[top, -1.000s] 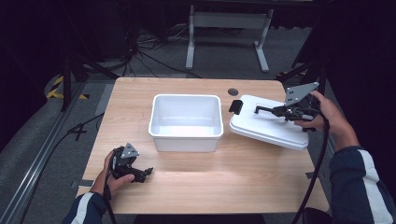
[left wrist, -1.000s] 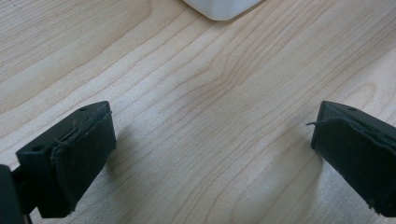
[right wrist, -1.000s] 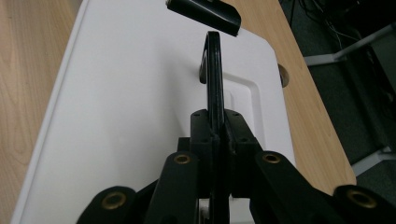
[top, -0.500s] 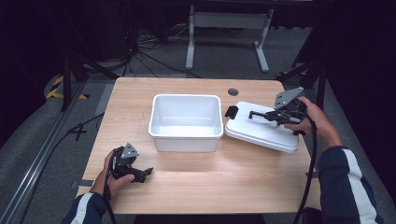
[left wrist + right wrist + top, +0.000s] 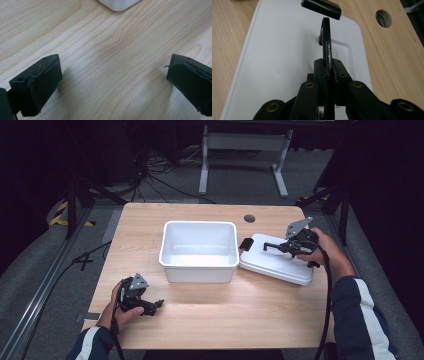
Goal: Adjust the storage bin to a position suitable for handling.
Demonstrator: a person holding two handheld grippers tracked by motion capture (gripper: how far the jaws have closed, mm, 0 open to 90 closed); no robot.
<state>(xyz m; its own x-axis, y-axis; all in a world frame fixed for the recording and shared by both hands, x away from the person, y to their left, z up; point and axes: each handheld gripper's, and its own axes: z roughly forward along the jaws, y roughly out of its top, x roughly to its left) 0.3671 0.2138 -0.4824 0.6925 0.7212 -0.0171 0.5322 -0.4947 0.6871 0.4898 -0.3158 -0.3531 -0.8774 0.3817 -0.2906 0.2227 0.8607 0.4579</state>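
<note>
- The left gripper [image 5: 159,304] rests low on the worktop [image 5: 215,320] near its front-left corner, held in the person's left hand [image 5: 122,307]. In the left gripper view its jaws stand wide apart with bare wood between them, so it is released and grasping nothing. It looks parked out of the way, perhaps waiting to steady something.
- The white bin [image 5: 199,251] sits open-topped and empty near the middle of the worktop, a little toward the back edge. One of its corners shows at the top of the left gripper view. Placed centrally, it is within easy reach of either hand.
- The white lid [image 5: 276,262] lies just beside the bin's right wall, toward the right edge of the worktop. It appears tilted, its right side a little raised.
- The right gripper [image 5: 272,246] is over the lid. The right gripper view shows its jaws clenched on the thin black handle [image 5: 326,37] that stands up from the lid's top. A black clip [image 5: 321,8] shows at the lid's far edge.
- Gripping the handle is the natural way to carry the lid, so the likely aim is to set it on the bin.
- A round cable hole [image 5: 249,218] lies near the back edge.
</note>
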